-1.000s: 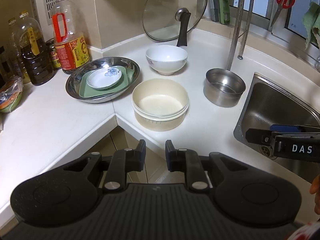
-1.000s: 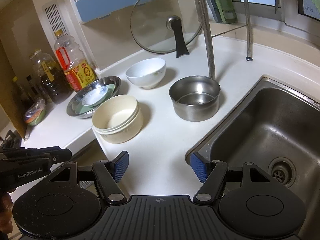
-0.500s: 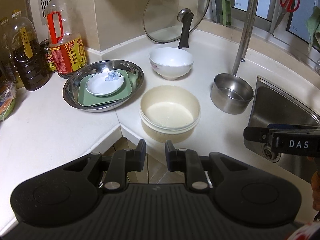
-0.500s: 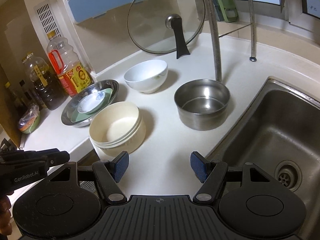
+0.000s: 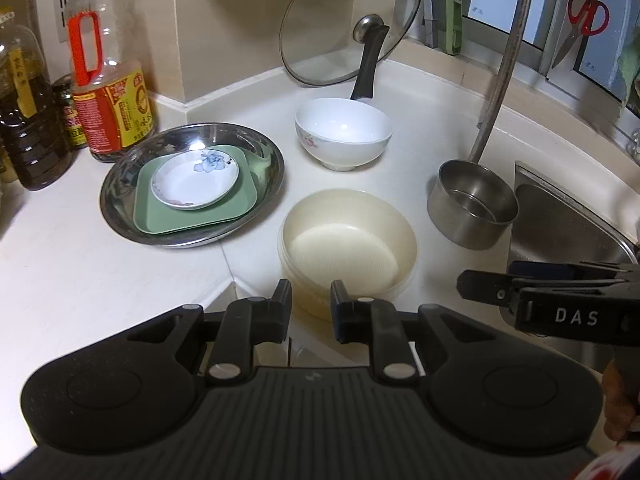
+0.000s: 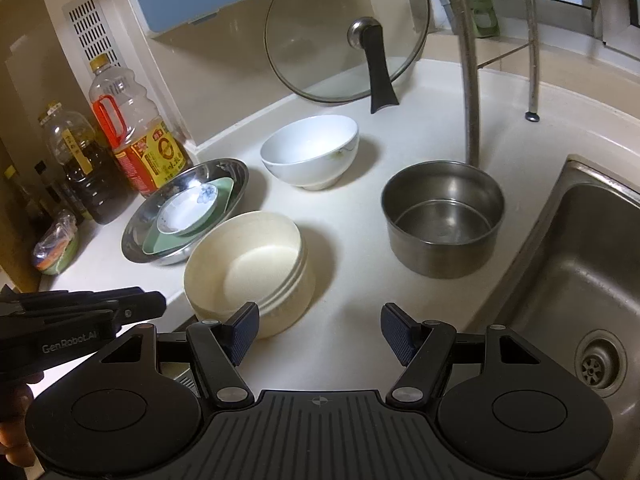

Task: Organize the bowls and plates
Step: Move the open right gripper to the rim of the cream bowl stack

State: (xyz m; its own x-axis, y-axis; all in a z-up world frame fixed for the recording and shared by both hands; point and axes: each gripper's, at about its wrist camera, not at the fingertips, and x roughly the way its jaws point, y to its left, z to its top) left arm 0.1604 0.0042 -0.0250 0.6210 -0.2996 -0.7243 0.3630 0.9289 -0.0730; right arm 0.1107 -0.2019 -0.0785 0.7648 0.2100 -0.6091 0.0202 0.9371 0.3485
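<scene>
Risk in the left wrist view centres on the cream bowls (image 5: 347, 248), nested and set at the counter (image 5: 80, 280) corner just beyond the left tool (image 5: 311, 300). That tool is seen nearly closed with nothing between its fingers; at this narrow gap the rim could be struck rather than straddled, and the stack could be pushed toward the white bowl (image 5: 343, 133) or tipped off the edge. A small floral dish (image 5: 195, 179) is stacked on a green plate (image 5: 160, 216) inside a steel platter (image 5: 120, 200). "DAS" is read on the right tool (image 5: 560, 304).

From the right wrist view, the right tool (image 6: 316, 330) is held wide open and empty, over bare counter between the cream bowls and the steel pot (image 6: 442, 216). The pot could be knocked toward the sink (image 6: 580, 248) by a careless sweep. "GenRobot.AI" is printed on the left tool; bottle labels are not legible.
</scene>
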